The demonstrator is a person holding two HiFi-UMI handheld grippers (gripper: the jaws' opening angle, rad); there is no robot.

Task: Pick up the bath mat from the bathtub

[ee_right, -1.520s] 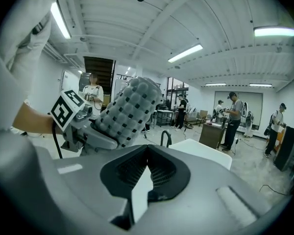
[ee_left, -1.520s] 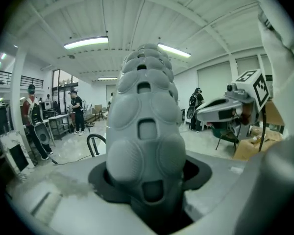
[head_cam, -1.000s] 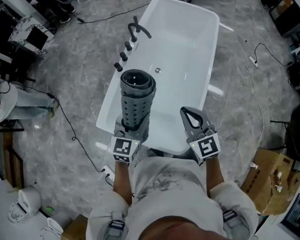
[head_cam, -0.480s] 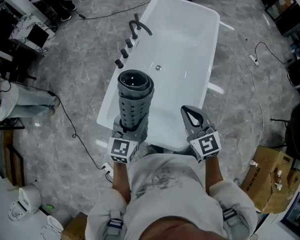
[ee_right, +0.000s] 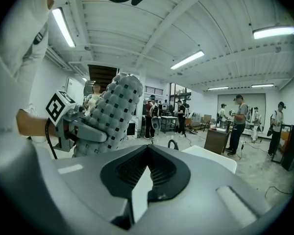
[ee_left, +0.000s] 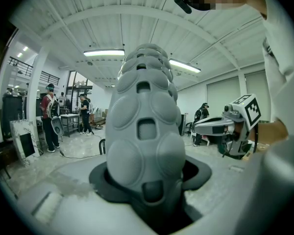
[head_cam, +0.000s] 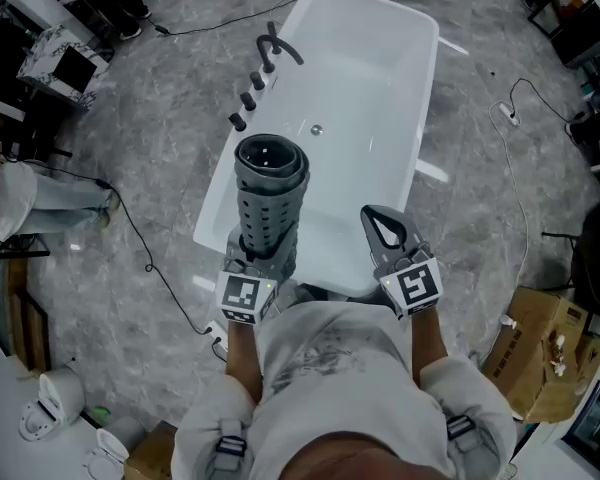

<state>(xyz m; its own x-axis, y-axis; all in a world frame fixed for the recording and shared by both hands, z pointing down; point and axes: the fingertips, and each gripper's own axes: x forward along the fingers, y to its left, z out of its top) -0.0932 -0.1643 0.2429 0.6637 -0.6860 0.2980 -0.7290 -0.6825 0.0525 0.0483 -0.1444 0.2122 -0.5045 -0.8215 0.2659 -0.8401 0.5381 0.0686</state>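
The left tongs (head_cam: 263,256) are clamped on the lower end of the grey, rolled-up rubber bath mat (head_cam: 271,190) dotted with holes, which stands upright out of them, held above the near end of the white rectangular bathtub (head_cam: 365,63). Just to the right, apart from the mat, the right tongs (head_cam: 374,215) hold nothing, their tips pressed together
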